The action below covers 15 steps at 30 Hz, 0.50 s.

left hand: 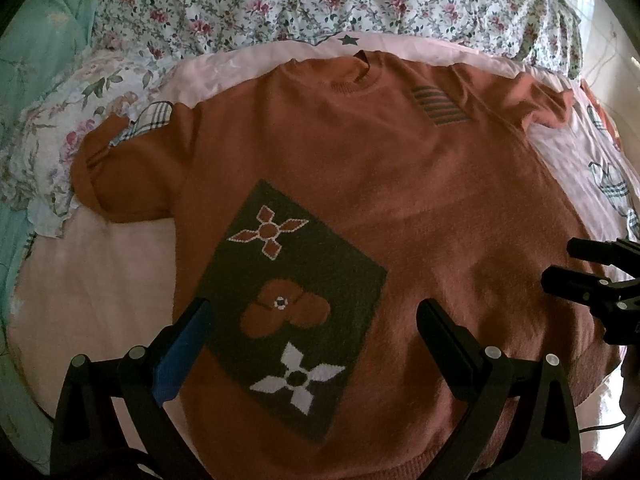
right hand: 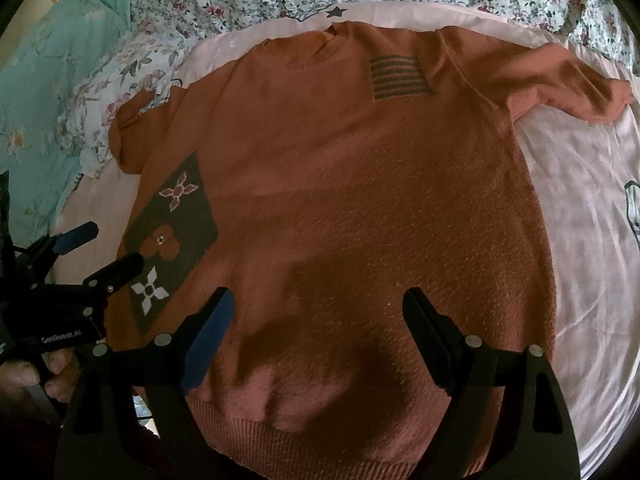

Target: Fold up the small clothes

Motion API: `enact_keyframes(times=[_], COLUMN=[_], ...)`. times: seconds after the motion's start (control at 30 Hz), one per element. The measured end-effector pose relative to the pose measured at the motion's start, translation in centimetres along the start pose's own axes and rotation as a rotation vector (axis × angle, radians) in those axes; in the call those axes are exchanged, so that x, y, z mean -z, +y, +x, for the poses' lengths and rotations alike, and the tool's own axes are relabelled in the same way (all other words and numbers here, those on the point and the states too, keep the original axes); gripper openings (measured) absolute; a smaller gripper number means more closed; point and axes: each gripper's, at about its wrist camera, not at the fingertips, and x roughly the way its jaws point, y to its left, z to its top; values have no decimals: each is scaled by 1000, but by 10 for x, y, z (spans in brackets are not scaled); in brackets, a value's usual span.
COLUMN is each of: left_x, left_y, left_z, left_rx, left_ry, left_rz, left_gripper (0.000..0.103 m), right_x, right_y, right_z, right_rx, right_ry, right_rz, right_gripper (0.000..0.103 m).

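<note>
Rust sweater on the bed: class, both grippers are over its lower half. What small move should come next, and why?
Probably lower the left gripper onto the hem corner by the dark patch and pinch. The rust sweater lies flat and unfolded, sleeves spread, and both the left gripper and the right gripper are open, holding nothing, so a grasp must precede any fold.

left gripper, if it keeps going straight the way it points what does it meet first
Probably the sweater, at its dark patch, which lies between the open fingers of the left gripper. Nothing stands between them in the left wrist view, though how far above the knit it hovers is unclear.
</note>
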Motion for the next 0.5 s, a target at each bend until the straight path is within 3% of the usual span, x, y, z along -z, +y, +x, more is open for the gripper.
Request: enact_keyframes(times=[0.5], left_x=[-24], left_y=[1], left_z=[17], left_rx=[42], left_ry=[38], left_rz=[-34], left_gripper=[101], right_x=[-16], right_y=[-42], right_z=[-6], right_rx=[14], right_ry=[-54], right_rz=[78], right_gripper=[86])
